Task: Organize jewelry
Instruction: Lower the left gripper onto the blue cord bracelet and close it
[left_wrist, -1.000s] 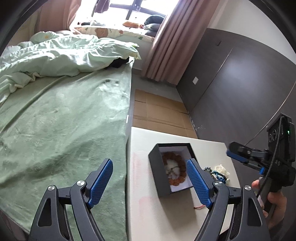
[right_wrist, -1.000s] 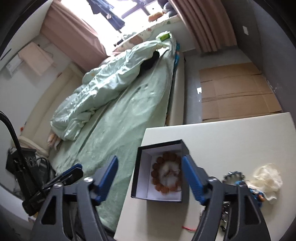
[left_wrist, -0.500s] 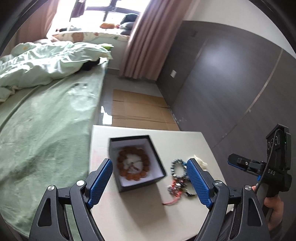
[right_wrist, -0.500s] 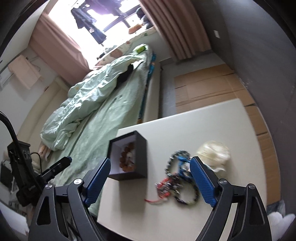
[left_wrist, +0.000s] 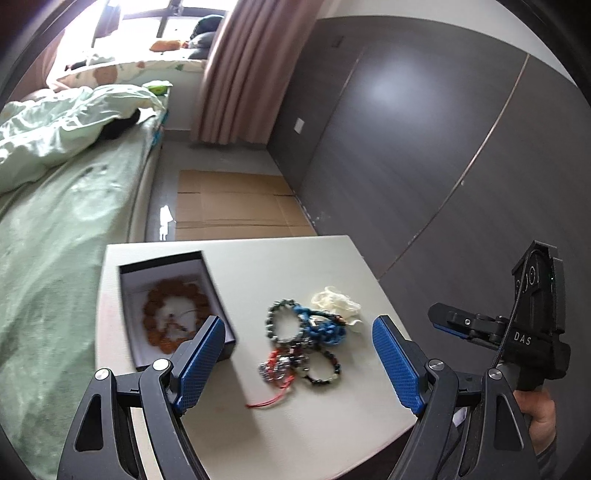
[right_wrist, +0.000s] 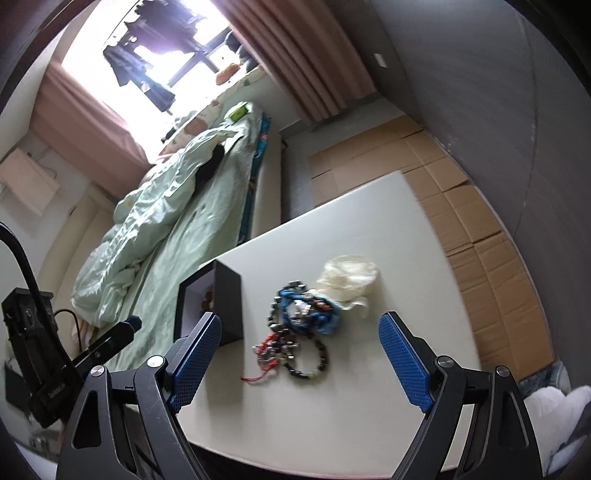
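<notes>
Right wrist view: right gripper (right_wrist: 301, 360) spread wide, jaws just opened further, nothing between; bracelet heap (right_wrist: 301, 325) on table (right_wrist: 369, 369) just ahead, centred. Left gripper (left_wrist: 299, 365) spread, empty, similarly placed. Box (left_wrist: 173, 306) ahead-left. Nearer hand: probably right.

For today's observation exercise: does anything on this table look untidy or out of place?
Yes. Several bracelets lie tangled in a heap on the table, overlapping beside a crumpled white pouch, while only the brown bead bracelet sits inside the open black box.
</notes>
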